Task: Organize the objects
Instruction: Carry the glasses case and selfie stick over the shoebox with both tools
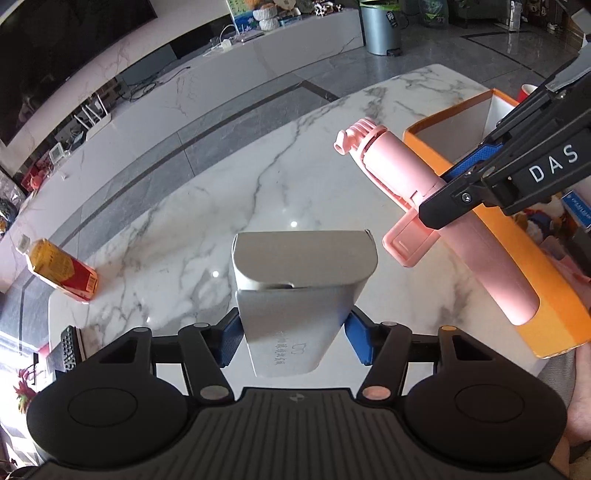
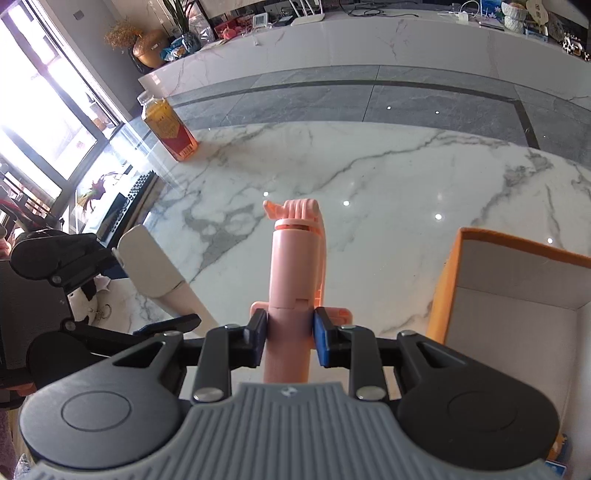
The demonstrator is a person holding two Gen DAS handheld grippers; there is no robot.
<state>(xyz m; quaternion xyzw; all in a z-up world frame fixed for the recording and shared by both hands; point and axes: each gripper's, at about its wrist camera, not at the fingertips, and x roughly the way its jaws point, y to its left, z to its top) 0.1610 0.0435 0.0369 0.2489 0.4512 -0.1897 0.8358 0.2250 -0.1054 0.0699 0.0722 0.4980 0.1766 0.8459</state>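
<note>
Above the marble table [image 1: 207,206], the left gripper [image 1: 291,338] is clamped on a grey case [image 1: 295,295], and the right gripper [image 2: 289,338] pinches a pink selfie stick [image 2: 293,273] just beside the orange box [image 1: 509,243]. I'd tip the stick lengthwise over the open box, lower it inside before letting go, then bring the case in without bumping the rim.

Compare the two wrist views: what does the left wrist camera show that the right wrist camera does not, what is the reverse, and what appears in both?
Left wrist only: a grey pedal bin on the floor and a red cup behind the box.

Right wrist only: a bronze vase and bright windows.

Both: the left gripper shut on a grey case, the right gripper shut on a pink selfie stick, the orange box, the bottle, the marble table.
</note>
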